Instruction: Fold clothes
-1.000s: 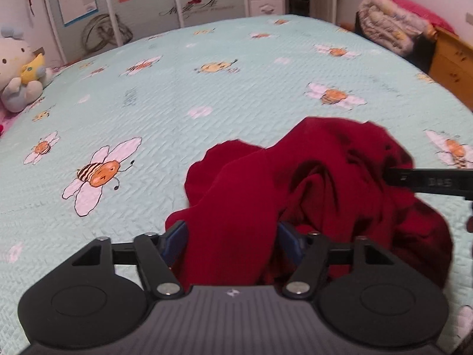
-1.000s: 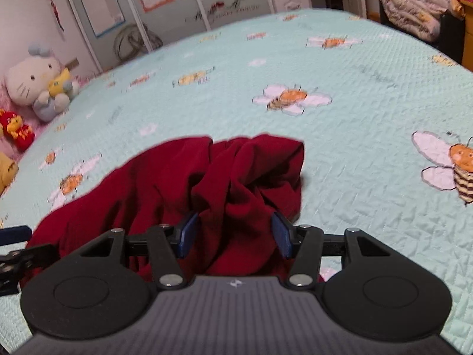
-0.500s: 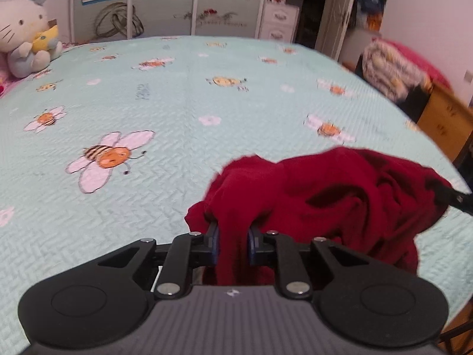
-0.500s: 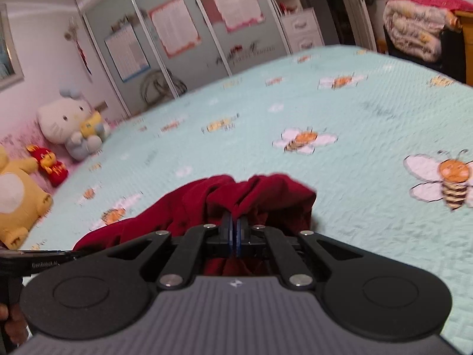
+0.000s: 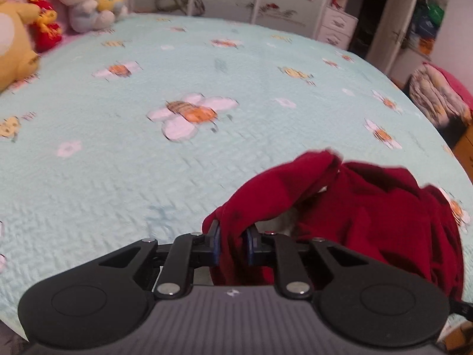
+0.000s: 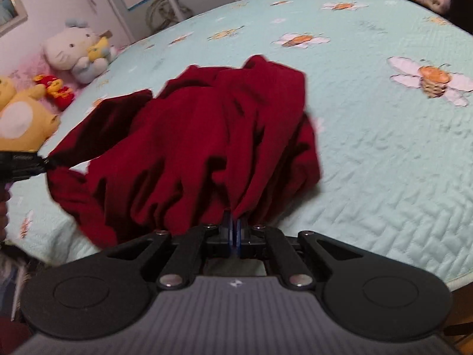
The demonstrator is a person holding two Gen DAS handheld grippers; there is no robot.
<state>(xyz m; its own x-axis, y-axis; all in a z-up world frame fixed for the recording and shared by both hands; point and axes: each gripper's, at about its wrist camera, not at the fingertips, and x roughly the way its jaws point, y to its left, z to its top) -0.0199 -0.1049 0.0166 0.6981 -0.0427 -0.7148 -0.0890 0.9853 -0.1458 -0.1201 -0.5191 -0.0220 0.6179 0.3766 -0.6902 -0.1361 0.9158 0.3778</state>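
Dark red cloth (image 5: 369,207) hangs bunched between the two claws, over the near edge of the bed (image 5: 147,148). It is a soft, matte garment, crumpled into deep folds, with no clear outline of sleeves or hem. The left claw (image 5: 232,244) is clamped on a thick wad of it: the blue pads (image 5: 215,244) stand a little apart with red fabric packed between them, and a fold rises ahead of the claw and runs off to its right into the main heap. A small pale patch shows in the hollow just beyond the claw, too blurred to tell what it is.

The right claw (image 6: 235,230) is pinched nearly together on a thin edge of the cloth (image 6: 207,136), which fans up and away from it in long vertical pleats and spreads to its left. At the far left of that view the left claw (image 6: 22,164) grips the other end, where the fabric draws to a point.

The bed wears a pale mint quilt printed with bees and white flowers. Plush toys (image 6: 77,53) sit far beyond the claws, at the bed's left side.
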